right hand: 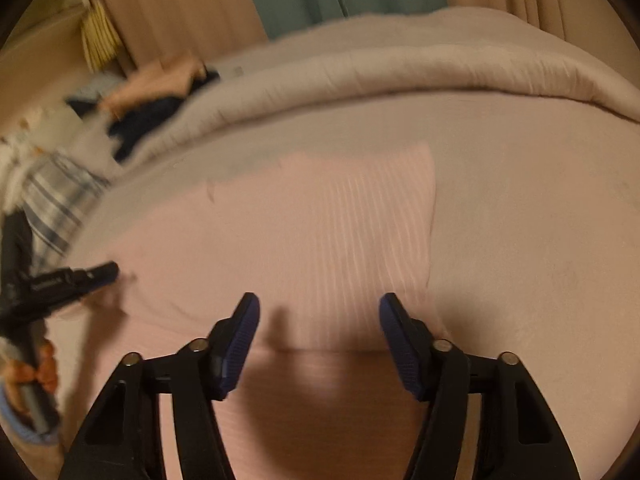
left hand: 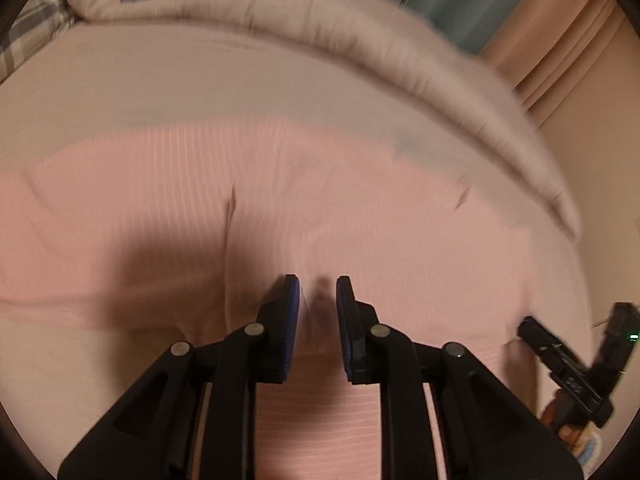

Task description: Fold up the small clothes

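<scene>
A pink ribbed garment (right hand: 320, 232) lies flat on the bed (right hand: 520, 208), directly below both tools: the left hand-held gripper (left hand: 318, 292) with jaws narrowly apart, perhaps touching the cloth, the right hand-held gripper (right hand: 320, 308) wide apart near its right edge.

Both tools share one build. The left gripper (left hand: 318, 292) has matte black linkage arms, round silver pivot pins and ribbed dark-blue pads (left hand: 294, 320). The right gripper (right hand: 320, 308) matches, with ribbed blue pads (right hand: 240, 344); a light-blue sleeve cuff (right hand: 12, 420) shows beside it.
</scene>
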The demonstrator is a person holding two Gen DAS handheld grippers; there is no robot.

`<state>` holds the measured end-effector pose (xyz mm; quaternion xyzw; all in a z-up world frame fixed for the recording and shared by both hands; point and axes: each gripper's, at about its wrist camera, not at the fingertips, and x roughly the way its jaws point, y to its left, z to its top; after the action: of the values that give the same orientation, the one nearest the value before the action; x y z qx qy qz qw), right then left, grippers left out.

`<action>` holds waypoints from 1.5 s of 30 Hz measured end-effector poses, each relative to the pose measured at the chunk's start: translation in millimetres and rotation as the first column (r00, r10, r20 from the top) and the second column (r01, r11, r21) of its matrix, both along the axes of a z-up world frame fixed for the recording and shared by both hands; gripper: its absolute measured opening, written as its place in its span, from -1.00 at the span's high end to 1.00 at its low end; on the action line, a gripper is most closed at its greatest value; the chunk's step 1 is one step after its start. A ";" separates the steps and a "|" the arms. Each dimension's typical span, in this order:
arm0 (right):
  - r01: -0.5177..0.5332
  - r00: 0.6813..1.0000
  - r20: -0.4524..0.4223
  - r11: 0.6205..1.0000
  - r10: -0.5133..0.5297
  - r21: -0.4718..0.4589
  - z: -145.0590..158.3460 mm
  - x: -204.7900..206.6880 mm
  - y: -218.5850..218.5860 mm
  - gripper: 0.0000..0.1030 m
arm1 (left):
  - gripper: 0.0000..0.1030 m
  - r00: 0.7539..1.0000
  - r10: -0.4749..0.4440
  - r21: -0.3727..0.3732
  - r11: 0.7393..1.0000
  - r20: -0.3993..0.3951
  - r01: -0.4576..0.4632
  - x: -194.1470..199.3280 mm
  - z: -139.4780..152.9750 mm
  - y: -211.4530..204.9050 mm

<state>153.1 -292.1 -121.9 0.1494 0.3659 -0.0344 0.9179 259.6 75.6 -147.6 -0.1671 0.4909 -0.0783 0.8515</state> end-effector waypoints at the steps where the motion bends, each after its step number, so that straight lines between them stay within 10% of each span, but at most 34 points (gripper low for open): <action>1: -0.005 1.000 -0.022 1.000 0.005 -0.011 -5.8 2.9 2.4 -0.23 | 0.68 1.000 0.000 0.008 1.000 0.000 0.000 1.8 -5.1 -0.8; 8: -0.016 0.997 -0.070 0.997 0.011 -0.077 1.1 1.7 14.3 -0.23 | 0.53 0.999 0.028 -0.050 0.998 0.026 -0.027 -29.1 17.8 23.3; 13: -0.047 0.998 -0.041 0.998 0.049 0.047 11.9 -25.9 28.9 -0.28 | -0.48 0.985 0.134 -0.127 0.985 0.105 -0.120 -112.2 43.2 59.3; 26: -0.138 0.989 0.056 0.989 0.136 0.045 51.0 -89.2 88.7 -0.49 | -0.91 0.917 0.364 -0.270 0.910 0.162 -0.314 -246.6 69.6 128.1; 30: -0.183 0.982 0.056 0.982 0.181 0.042 54.7 -93.3 103.4 -0.84 | -0.99 0.914 0.358 -0.302 0.907 0.190 -0.293 -258.7 78.6 128.0; 45: -0.210 0.971 0.136 0.974 0.198 0.080 65.8 -94.3 122.3 -0.99 | -1.00 0.885 0.334 -0.373 0.905 0.325 -0.205 -264.6 87.1 152.0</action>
<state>58.8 -169.9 -56.1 0.1557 0.3212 0.0872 0.9301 -5.0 227.6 -60.4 -0.3556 0.2673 -0.0690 0.8930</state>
